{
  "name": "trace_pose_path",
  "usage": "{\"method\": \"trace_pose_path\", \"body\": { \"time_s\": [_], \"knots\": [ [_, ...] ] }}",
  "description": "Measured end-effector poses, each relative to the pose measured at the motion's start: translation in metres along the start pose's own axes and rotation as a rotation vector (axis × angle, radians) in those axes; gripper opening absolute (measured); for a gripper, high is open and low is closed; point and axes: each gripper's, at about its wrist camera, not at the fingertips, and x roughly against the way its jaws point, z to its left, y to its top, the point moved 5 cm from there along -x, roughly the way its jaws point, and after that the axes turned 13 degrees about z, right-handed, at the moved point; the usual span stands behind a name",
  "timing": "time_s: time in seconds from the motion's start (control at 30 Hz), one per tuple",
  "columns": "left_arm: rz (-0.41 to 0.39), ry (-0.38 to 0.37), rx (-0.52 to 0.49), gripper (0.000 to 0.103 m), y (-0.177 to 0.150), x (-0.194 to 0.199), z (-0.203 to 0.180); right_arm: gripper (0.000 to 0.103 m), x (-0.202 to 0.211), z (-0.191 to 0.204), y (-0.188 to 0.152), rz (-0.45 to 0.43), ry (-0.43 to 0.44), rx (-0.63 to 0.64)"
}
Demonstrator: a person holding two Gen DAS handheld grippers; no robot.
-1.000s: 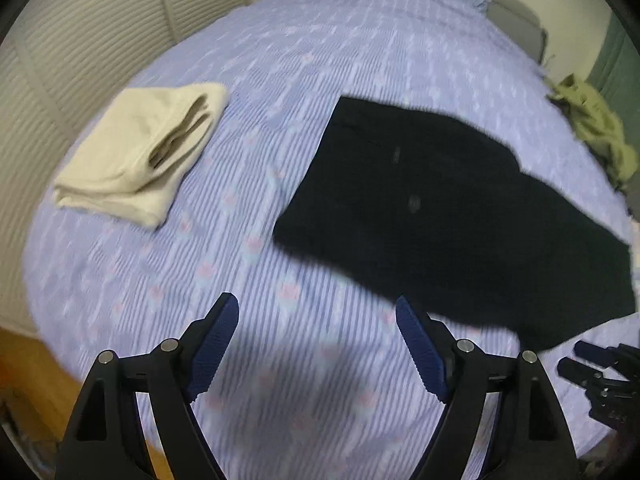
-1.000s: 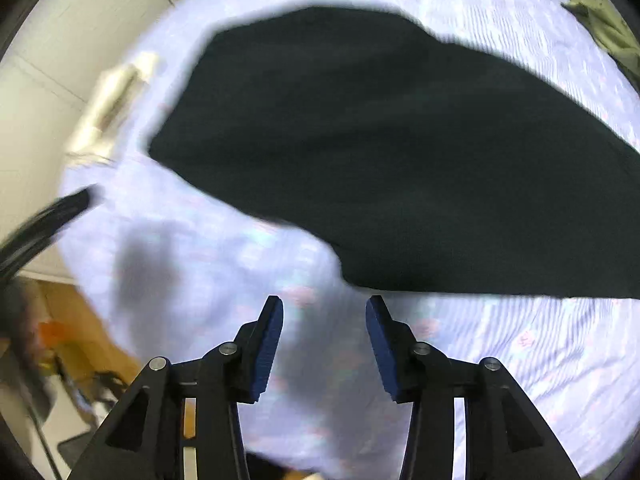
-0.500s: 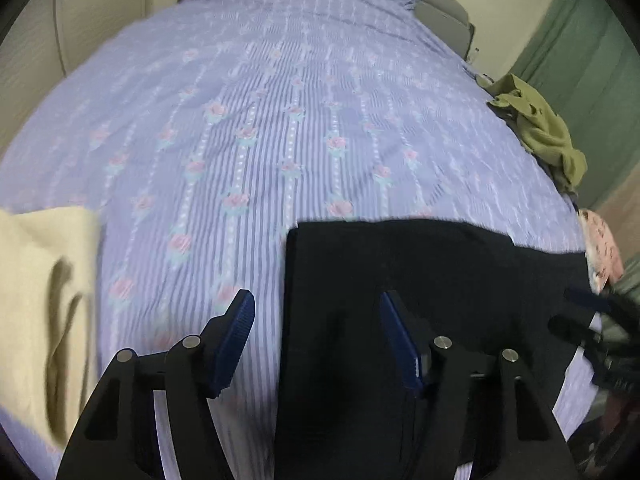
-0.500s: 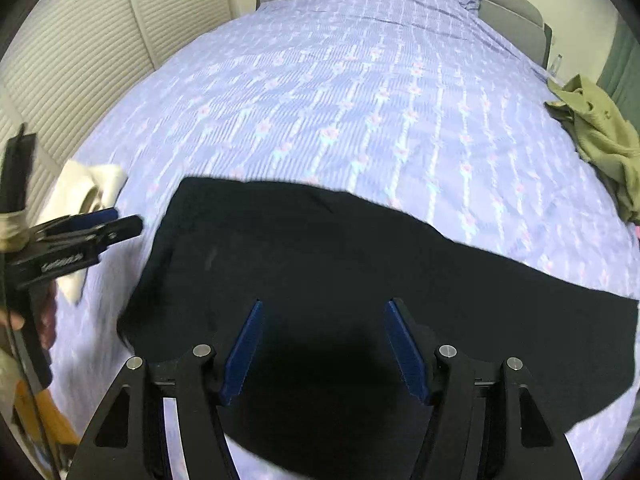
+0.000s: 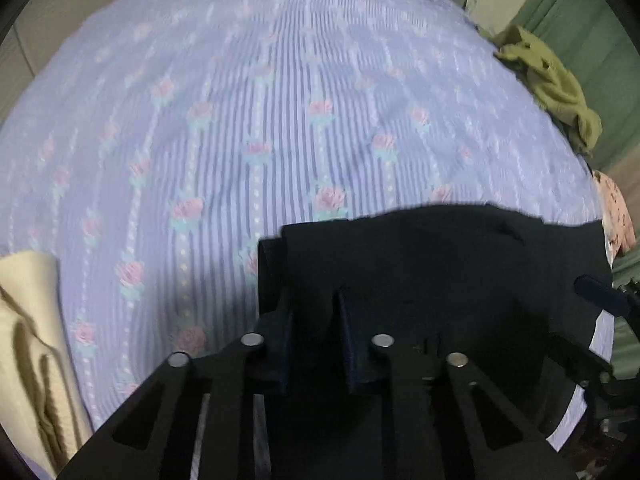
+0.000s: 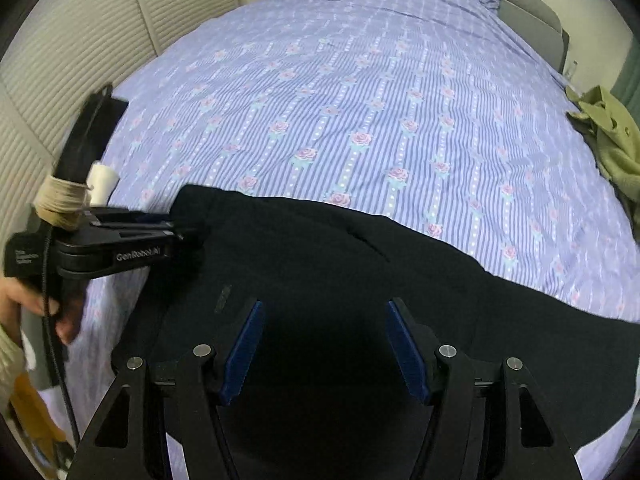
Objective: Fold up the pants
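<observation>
Since the frames half a second earlier, the left gripper (image 5: 314, 316) has clamped down from a wide gap onto the left corner of the black pants (image 6: 340, 272), while the right gripper (image 6: 322, 344) has kept the same wide gap. The pants lie spread across the near edge of the bed (image 6: 360, 100), on its lilac striped floral sheet. The left view shows a fold of black cloth pinched between the nearly shut pads; the right view confirms this from the side, with a hand (image 6: 24, 304) on the tool's grip. The right jaws stand wide over the cloth, pads not pressing it. Only the left view shows the folded cream garment (image 5: 28, 340) left of the pants; an olive garment (image 6: 612, 140) lies at the bed's far right edge.
</observation>
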Motion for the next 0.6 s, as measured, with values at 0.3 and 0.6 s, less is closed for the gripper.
{"method": "trace_pose_path", "body": {
  "time_s": [0.3,0.6],
  "knots": [
    [-0.007,0.09,0.109,0.026,0.005,-0.009,0.021,0.064,0.014,-0.003,0.009,-0.057,-0.028,-0.011],
    [-0.22,0.202,0.005,0.066,-0.029,0.094,-0.029,0.064,0.062,-0.055,-0.041,-0.132,-0.027,-0.127]
  ]
}}
